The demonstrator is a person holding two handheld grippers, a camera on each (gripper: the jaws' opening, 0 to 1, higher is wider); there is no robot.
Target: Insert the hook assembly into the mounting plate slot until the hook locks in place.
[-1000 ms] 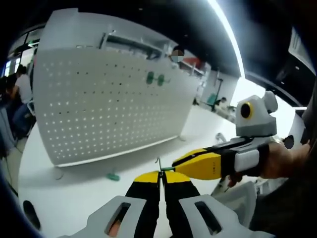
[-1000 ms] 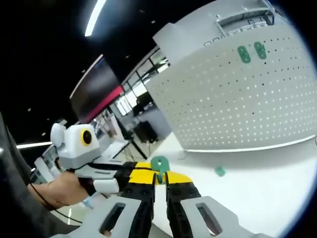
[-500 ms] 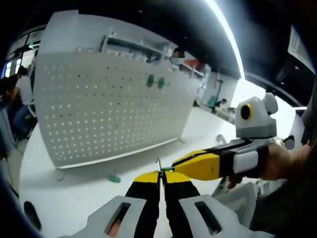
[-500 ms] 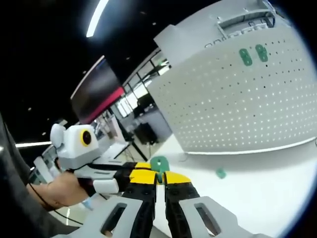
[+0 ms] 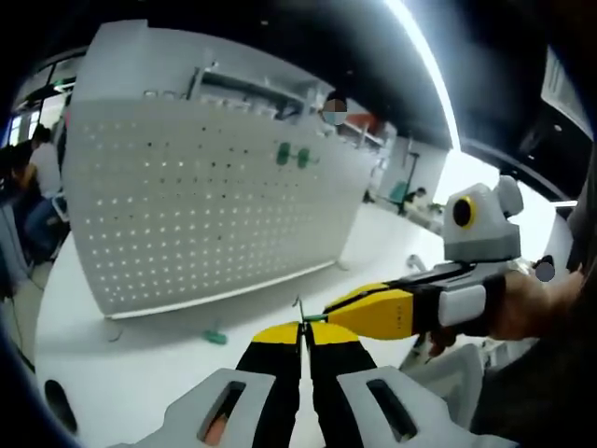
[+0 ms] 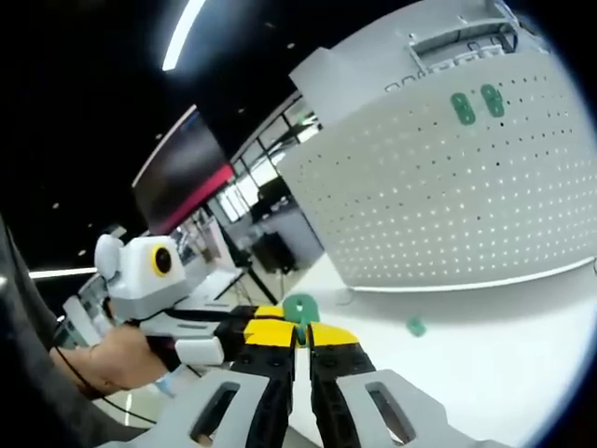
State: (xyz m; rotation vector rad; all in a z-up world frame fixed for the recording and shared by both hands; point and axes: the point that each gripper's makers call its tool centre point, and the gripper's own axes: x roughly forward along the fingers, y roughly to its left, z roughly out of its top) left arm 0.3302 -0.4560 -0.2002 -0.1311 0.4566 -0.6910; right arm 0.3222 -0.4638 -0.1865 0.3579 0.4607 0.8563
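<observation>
Holding steady: nothing shifts, both tongs [image 5: 301, 329] [image 6: 300, 331] stay clenched on the hook [image 6: 300, 308], pegboard [image 5: 205, 210] well apart, insertion pending.

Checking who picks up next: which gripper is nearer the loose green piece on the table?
Neither, clearly. The left gripper and right gripper meet tip to tip, raised above the table and well short of the green piece, which lies near the pegboard.
</observation>
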